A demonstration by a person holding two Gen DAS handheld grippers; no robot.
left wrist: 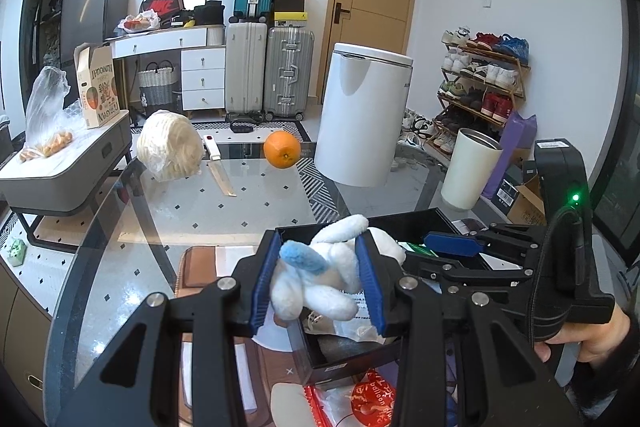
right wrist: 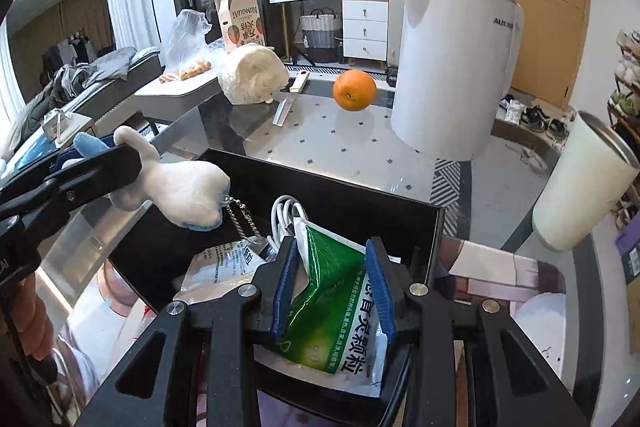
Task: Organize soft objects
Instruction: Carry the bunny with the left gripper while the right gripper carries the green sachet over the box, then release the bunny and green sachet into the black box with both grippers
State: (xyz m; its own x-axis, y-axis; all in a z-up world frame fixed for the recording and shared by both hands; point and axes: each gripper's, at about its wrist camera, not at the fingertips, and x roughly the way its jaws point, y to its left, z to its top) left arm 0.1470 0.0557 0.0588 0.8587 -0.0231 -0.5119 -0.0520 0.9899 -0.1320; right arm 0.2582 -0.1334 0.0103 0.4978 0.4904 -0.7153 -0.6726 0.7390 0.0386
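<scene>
The left gripper [left wrist: 318, 281] is pointed forward and a little downward, and a white plush toy [left wrist: 332, 267] with a blue ear is squeezed between its blue pads [left wrist: 264, 279]. The toy is held above the near edge of the black box [left wrist: 404, 223] on the glass table [left wrist: 240, 203].

The right gripper [right wrist: 334, 291] is tilted more steeply into the box, and its jaws are closed on a green and white sachet [right wrist: 340, 303], which is bent between the pads.

Only in the right wrist view are the toy's metal chain [right wrist: 240, 219], a white cable [right wrist: 284, 215] and a clear packet [right wrist: 224, 267] inside the box seen. Only in the left wrist view are a red packet [left wrist: 372, 403] under the glass and the hand [left wrist: 592, 339] on the right gripper's handle shown.

An orange [left wrist: 282, 149], a knife [left wrist: 218, 169] and a white cup [left wrist: 472, 169] are found in both views.
</scene>
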